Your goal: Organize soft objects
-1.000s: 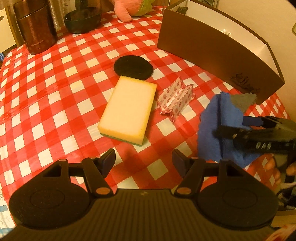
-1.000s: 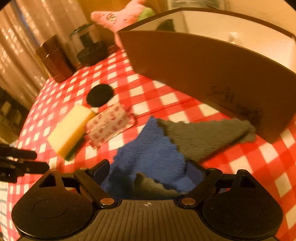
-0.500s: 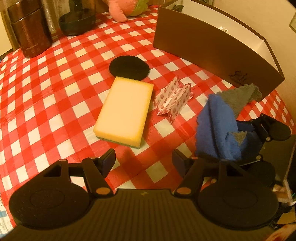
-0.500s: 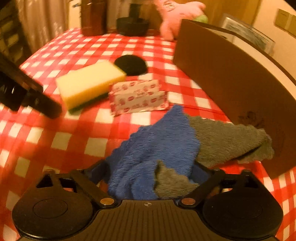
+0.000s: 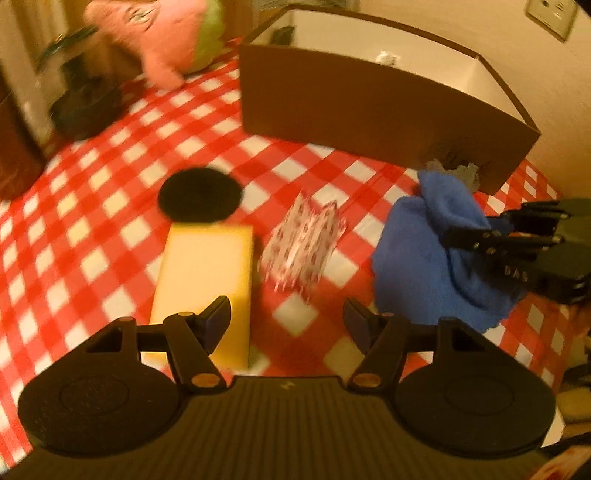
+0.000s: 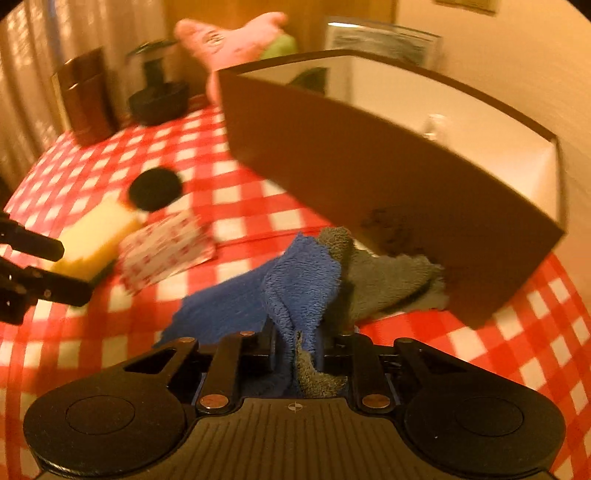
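Observation:
A blue and grey cloth [image 6: 295, 280] lies on the red checked tablecloth against the brown box [image 6: 388, 177]. My right gripper [image 6: 299, 350] is shut on the cloth's near fold, bunching it up; it also shows in the left wrist view [image 5: 480, 236], with the cloth [image 5: 424, 258]. My left gripper [image 5: 286, 319] is open and empty, low over the near end of a yellow sponge [image 5: 207, 273]. A small red-and-white patterned packet [image 5: 303, 247] lies between sponge and cloth. A black round pad [image 5: 199, 195] lies beyond the sponge. A pink plush toy [image 5: 162, 33] sits at the far edge.
The brown open box [image 5: 369, 107] with a pale inside stands at the back right. A dark bowl [image 5: 85, 107] and a brown canister [image 6: 88, 99] stand at the back left. The table edge runs along the right, near the wall.
My right gripper has closed on the blue and grey cloth and gathered it up. My left gripper has moved forward over the near end of the sponge, still open.

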A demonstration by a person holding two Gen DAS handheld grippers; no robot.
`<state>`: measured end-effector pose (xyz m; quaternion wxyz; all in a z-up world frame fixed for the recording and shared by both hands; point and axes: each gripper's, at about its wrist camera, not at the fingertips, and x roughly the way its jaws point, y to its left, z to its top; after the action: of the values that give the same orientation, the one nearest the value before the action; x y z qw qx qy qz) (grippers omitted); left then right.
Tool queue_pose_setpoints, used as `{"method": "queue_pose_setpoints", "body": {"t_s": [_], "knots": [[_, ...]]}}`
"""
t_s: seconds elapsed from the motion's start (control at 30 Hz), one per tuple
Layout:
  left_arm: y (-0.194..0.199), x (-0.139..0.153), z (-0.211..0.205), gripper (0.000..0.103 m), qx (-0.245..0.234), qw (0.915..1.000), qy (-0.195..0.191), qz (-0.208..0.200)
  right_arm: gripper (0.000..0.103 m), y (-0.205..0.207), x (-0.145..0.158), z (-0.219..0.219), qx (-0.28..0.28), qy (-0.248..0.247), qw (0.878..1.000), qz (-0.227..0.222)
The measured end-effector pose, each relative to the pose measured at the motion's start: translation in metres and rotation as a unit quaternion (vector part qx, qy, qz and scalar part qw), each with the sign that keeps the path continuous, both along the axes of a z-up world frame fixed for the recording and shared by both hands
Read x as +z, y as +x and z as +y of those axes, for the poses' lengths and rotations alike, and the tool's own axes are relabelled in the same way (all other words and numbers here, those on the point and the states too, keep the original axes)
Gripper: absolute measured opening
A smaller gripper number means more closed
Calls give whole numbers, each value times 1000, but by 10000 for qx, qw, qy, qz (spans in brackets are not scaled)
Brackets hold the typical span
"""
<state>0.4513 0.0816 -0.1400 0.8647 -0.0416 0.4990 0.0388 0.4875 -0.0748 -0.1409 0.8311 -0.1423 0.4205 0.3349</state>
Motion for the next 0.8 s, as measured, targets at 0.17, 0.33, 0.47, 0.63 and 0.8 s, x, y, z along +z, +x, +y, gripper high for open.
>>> {"method": "queue_pose_setpoints", "body": {"t_s": [0.17,0.33,0.47,0.63,0.8], "knots": [[26,-4,1,65,-382,9991,192,-72,24,14,-3,-12,-443,237,9983,286],[31,-4,3,65,-433,9990,116,-44,79,9,-2,-15,-530,588,9944,700],[23,-7,8,65,-282,9996,-57,40,89,-4,-6,-1,-194,599,9942,868],[13,-9,14,65,-137,9998,-122,75,103,-23,-20,32,46,21,9985,546],[7,-8,18,65,-41,9998,-191,61,103,-35,-29,49,-41,-410,9990,149]]}}
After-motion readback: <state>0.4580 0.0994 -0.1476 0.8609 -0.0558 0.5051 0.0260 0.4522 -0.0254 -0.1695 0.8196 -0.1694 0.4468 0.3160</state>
